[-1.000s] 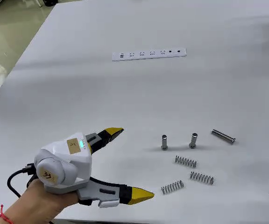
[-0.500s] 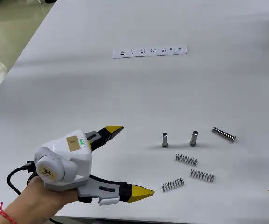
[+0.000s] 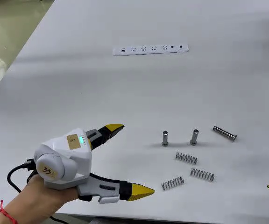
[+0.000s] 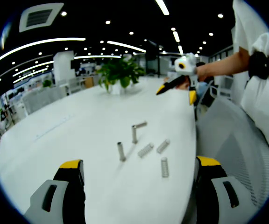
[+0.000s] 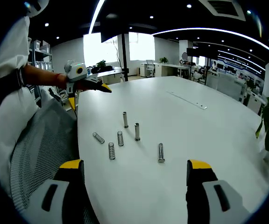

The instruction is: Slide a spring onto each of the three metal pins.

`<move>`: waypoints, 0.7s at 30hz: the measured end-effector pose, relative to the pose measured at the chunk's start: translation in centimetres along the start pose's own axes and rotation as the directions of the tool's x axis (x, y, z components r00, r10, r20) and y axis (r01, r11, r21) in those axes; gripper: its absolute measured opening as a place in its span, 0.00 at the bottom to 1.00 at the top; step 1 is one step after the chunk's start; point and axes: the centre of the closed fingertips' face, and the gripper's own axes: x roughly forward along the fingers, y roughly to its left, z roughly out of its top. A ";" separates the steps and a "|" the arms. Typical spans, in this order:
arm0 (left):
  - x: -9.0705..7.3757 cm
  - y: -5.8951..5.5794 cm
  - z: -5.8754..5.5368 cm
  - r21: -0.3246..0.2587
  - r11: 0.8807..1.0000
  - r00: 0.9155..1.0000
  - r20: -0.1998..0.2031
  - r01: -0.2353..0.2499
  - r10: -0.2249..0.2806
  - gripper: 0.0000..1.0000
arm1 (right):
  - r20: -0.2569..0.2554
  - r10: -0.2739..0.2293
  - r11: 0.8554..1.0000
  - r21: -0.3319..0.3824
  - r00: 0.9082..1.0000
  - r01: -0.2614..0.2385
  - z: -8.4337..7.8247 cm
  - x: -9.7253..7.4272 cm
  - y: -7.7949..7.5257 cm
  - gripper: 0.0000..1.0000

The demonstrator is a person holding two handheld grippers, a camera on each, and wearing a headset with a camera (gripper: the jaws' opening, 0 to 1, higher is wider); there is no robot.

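**Around the work area**

A wide white counter carries a white power strip lying flat near its far side. A potted plant stands at one end. A grey mesh chair sits beside the edge, under long ceiling lights.

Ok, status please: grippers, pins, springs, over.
Left gripper open, empty. Right gripper open, empty. Two pins upright, third pin lying; three springs loose on table, none fitted. Nothing in the way.

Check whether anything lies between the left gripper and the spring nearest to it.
Nothing visible does. The left gripper is open above the table, and only bare tabletop separates its jaws from the nearest spring. The left gripper view shows the same open path to that spring.
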 end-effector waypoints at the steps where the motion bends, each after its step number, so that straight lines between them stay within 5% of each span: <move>1: 0.0 0.0 0.0 -0.003 1.000 1.000 0.003 -0.001 0.001 1.00 | -0.002 0.003 1.000 0.000 1.000 -0.003 0.0 0.1 0.0 0.91; 21: 0.1 0.1 0.2 -0.011 1.000 1.000 0.016 0.002 -0.002 1.00 | -0.032 0.030 0.998 -0.057 0.999 -0.031 2.3 2.8 -2.6 0.76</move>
